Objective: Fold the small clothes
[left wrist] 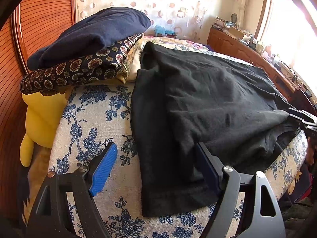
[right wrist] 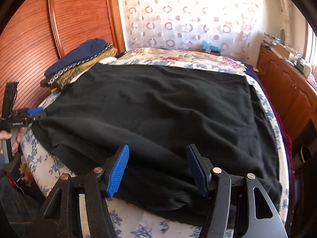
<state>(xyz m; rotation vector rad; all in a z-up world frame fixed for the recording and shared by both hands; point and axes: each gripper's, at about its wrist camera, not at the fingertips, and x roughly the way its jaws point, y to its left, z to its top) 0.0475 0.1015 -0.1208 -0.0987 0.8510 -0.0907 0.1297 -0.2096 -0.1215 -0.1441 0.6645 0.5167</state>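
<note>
A black garment (right wrist: 158,109) lies spread flat, partly folded, across the floral bedcover (right wrist: 138,228).

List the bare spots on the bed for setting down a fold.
Free: floral sheet left of the black garment, below the pile; narrow near-edge strip. Crowded: the garment covers the middle and right, the pile fills the far-left corner.

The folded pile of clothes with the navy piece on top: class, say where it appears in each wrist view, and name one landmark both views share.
Left wrist view: the pile fills the upper left, large and close, just left of the black garment.
Right wrist view: the pile is small, at middle left, beyond the garment's far left corner.
Shared landmark: the curtain with ring patterns, behind the bed in both views.
</note>
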